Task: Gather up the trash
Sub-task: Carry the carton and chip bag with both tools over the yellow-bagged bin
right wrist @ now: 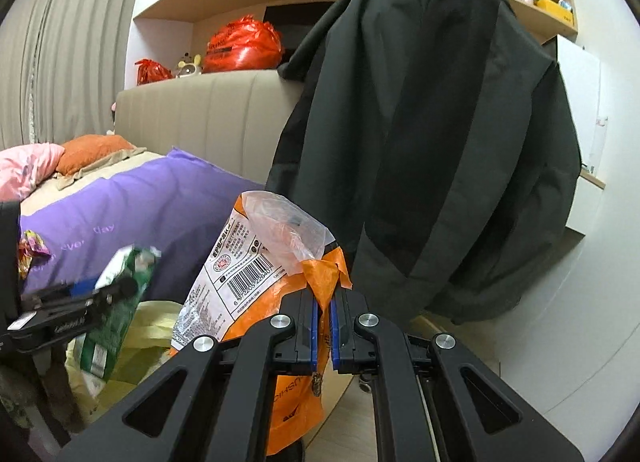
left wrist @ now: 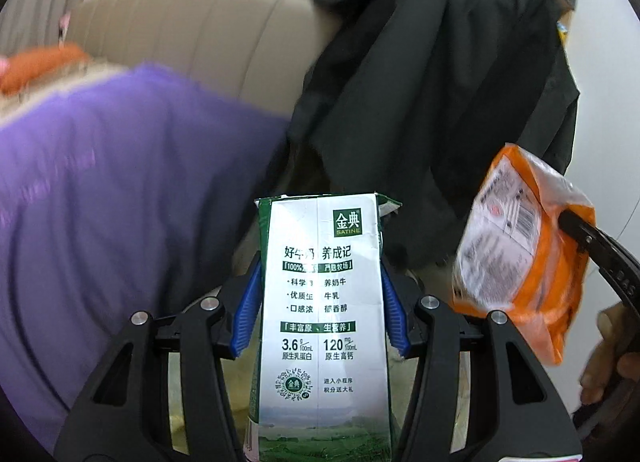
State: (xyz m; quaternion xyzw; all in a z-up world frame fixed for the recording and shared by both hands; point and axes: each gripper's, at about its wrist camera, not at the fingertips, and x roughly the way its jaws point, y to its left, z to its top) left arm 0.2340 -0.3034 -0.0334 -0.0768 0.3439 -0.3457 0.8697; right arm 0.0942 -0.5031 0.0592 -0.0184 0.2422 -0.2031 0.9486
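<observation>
A dark jacket (right wrist: 432,134) hung large in the middle of the room, draped over something hidden beneath it, and filled most of the far view ahead of both grippers. To its left stood a padded beige headboard (right wrist: 208,118), with red plastic bags (right wrist: 242,44) and a small plush toy (right wrist: 190,64) on the ledge above it. A purple bedcover (right wrist: 132,206) spread over the bed at left, with an orange pillow (right wrist: 94,150) and pink bedding (right wrist: 24,170) farther back. Wooden shelves (right wrist: 552,18) ran along the white wall at upper right. Low at near left, under the grippers, lay a pale yellow bag (right wrist: 140,342).

The left gripper (left wrist: 318,302) was clamped on a milk carton (left wrist: 320,322), its blue pads (left wrist: 248,306) pressing both narrow sides. The carton stood upright between the jaws, white with green edges, Chinese print, a green logo near the top and a meadow scene at the bottom; its top was torn open and crumpled.

The right gripper (right wrist: 324,326) had its jaws pinched together on an orange snack wrapper (right wrist: 256,282), gripping a twisted orange fold. The wrapper was crinkled, with a white label, a barcode and a clear, opened top. From the left wrist view it hung just right of the carton, near but apart from it.
</observation>
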